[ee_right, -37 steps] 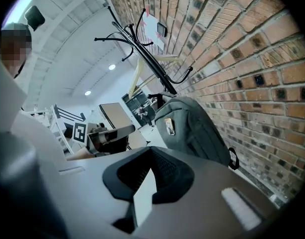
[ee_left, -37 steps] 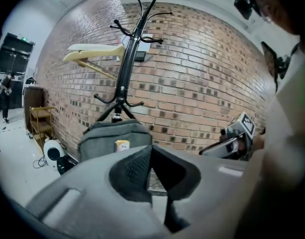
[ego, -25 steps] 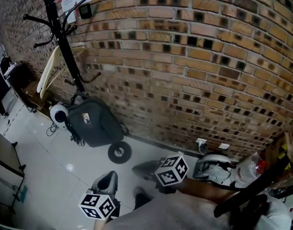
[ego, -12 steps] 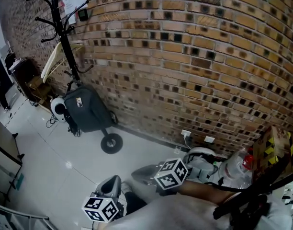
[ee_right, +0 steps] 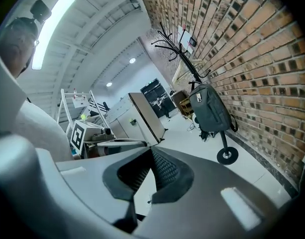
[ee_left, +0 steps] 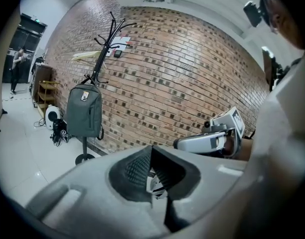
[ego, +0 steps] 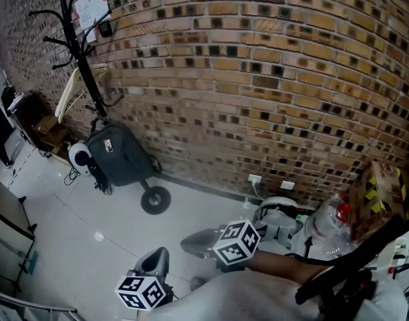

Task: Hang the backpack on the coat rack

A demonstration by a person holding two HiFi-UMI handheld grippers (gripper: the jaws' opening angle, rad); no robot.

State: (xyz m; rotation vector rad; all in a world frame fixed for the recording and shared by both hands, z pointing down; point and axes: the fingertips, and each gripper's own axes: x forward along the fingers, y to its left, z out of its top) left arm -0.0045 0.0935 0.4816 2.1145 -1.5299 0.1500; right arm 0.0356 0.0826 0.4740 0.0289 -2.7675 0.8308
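Head view: the dark gray backpack (ego: 117,156) hung low on the black coat rack (ego: 81,59), up off the white floor (ego: 71,212). The rack stood right by the brick wall (ego: 258,79), far off to the left. Its round foot (ego: 156,199) sat on the floor under the bag. A white round thing (ego: 79,158) lay on the floor just beside the bag, on its left. A box with yellow and black stripes (ego: 381,196) was over on the right side.

Both grippers were down at the bottom of the picture, well apart from the bag. The left gripper (ego: 154,258) and the right gripper (ego: 194,243) were near each other, each with its cube of square marks.

In the left gripper view, the left gripper (ee_left: 151,151) had its jaws closed tight with nothing between them. The backpack (ee_left: 84,111) hung on the rack's pole (ee_left: 105,44) far ahead, and its bottom did not touch the floor. The right gripper (ee_left: 207,142) showed at the side.

In the right gripper view, the right gripper (ee_right: 151,153) had its jaw tips together too, and it held nothing. The backpack (ee_right: 210,108) hung on the rack (ee_right: 180,49) beside the wall.
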